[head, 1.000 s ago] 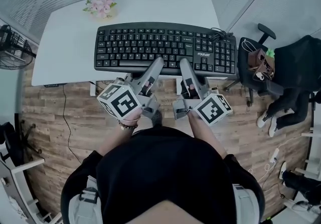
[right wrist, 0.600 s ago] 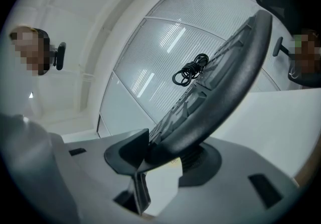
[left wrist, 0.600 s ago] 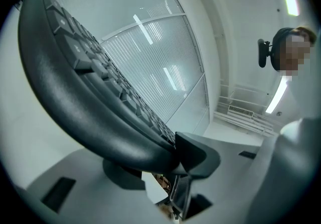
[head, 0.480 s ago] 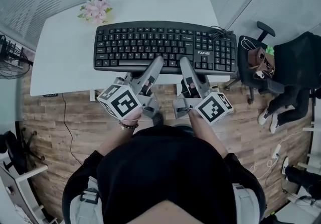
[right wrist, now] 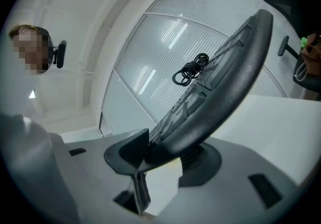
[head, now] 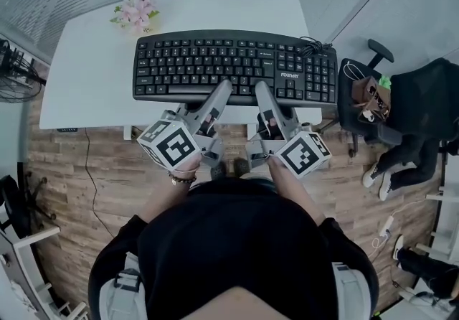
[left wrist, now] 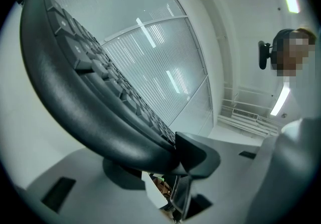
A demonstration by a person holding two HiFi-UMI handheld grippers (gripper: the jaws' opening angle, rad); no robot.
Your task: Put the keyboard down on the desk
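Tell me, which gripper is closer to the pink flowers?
Left. The left gripper clamps the near edge of the keyboard, closer to the flowers at the far left of the desk; the right gripper clamps the same edge further right.

wear: black top (head: 237, 247) | shoulders: pale grey straps (head: 123, 284) | left wrist: dark bracelet (head: 183, 180) | left gripper (head: 226, 86), right gripper (head: 259, 87): grey, each with a black-and-white marker cube (head: 170, 145)

Pink flowers (head: 136, 10), black office chair (head: 349, 107), fan (head: 16, 71), wood-plank floor (head: 107, 175)
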